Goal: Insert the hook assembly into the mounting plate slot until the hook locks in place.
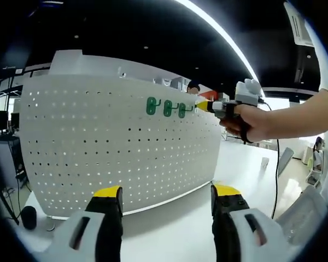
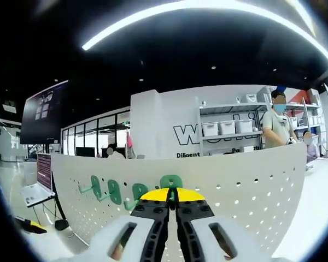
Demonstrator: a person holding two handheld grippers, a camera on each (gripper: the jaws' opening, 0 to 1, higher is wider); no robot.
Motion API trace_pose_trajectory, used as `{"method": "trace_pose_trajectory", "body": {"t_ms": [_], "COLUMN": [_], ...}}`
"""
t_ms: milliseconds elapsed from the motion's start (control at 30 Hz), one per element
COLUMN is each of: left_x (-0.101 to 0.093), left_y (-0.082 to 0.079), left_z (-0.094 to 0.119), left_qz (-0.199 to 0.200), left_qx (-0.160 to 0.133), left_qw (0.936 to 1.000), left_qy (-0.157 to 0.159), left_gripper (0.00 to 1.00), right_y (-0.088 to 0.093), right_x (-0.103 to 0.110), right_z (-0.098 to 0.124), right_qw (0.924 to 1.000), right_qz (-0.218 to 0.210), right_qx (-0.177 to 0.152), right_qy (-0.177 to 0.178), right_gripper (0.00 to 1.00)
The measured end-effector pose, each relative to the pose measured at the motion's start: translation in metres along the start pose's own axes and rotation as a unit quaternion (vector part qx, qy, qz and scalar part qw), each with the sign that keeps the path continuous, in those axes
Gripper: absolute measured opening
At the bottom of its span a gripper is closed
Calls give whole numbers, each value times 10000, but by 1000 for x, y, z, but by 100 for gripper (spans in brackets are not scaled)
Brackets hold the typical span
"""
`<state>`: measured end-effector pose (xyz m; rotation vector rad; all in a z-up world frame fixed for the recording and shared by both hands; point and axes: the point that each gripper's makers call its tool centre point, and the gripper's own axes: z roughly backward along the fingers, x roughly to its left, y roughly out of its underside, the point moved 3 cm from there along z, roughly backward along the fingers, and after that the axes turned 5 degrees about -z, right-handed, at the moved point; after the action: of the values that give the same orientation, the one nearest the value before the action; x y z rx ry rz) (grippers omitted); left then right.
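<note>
A white perforated mounting plate stands upright on the table. Three green hooks hang in a row near its top edge. From the right, a hand holds my right gripper against the board just past that row, with a green piece at its yellow tips. In the right gripper view, the right gripper has its jaws shut on a green hook pressed to the plate, and three more green hooks sit to its left. My left gripper hangs open below the board, holding nothing.
The white table runs in front of the plate. A small black round object sits by the plate's left foot. A cable hangs from the right gripper. A laptop, shelves with bins and a standing person lie beyond.
</note>
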<state>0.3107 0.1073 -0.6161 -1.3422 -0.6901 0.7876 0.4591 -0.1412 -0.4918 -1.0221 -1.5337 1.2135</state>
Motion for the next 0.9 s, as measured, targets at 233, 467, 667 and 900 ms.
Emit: {"method": "trace_pose_trajectory", "body": {"t_ms": [233,467,667,900], "left_x": [0,4,5,4], "left_y": [3,5,7,10], "left_z": [0,2,3,3], "left_qz": [-19,-6,0,10], "left_qx": [58,90,99,139], "left_qw": [10000,9999,9999,9999], "left_qy": [-4,-50,-66,-52], "left_gripper": [66,65,65,64], "right_y": [4,12,13,15], "right_x": [-3,-3,-6,-5], "right_z": [-2,-5,-8,-9], "right_qw": [9999,9998,9994,9994], "right_qz": [-93,-151,-270,-84], "right_qx": [15,103,74,2], "right_qy": [33,69,186,321], "right_gripper": [1,1,1,1]}}
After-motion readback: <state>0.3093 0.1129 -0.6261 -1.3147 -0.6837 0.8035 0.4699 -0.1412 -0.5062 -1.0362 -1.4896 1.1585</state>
